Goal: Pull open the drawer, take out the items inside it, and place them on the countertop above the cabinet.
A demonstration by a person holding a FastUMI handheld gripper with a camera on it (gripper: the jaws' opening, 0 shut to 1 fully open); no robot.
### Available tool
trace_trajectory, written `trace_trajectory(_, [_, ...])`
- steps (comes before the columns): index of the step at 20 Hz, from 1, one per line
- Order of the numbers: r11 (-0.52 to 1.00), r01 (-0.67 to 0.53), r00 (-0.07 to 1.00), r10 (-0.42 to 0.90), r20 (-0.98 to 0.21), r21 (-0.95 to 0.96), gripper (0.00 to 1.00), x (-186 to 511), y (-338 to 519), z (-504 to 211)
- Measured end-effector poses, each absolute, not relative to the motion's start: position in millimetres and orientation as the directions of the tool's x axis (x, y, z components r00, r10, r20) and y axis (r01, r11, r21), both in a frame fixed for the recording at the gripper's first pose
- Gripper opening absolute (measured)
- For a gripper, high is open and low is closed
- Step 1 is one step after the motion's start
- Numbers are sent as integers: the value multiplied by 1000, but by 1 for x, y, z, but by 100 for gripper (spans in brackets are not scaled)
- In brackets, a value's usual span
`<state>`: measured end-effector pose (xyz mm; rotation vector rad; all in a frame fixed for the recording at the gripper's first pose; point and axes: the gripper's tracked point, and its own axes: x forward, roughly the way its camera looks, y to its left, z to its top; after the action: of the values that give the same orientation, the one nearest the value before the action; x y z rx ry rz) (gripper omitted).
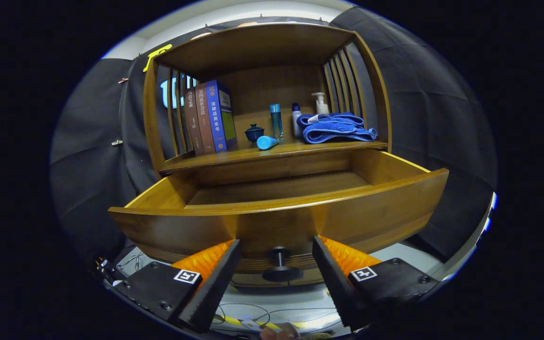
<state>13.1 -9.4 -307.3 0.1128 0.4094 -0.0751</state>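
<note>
- Brown wood forms the cabinet (262, 61), whose drawer (276, 215) is seen pulled well out, its front panel just ahead of the fingers.
- The gripper (276, 264) is held wide open; the dark knob (280, 267) stands between the fingers, touched by neither, and nothing is held.
- The visible part of the drawer floor appears bare; the area behind the front panel is hidden, so any remaining contents cannot be told.
- On the countertop (272, 151) are seen books (208, 118), a small blue cup (254, 132), a lying blue bottle (267, 142), upright bottles (276, 120) and a folded blue towel (333, 127).
- The step in hand is judged to be reaching into the drawer: the fingers should be lifted clear of the front rim before being lowered inside.
</note>
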Motion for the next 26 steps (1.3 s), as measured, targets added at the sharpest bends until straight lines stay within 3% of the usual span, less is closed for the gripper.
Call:
trace_trajectory(15, [991,86,922,-41,-386,99,100,130,-18,-329])
trace_trajectory(26, [993,95,928,-60,-369,75,99,163,-20,-331])
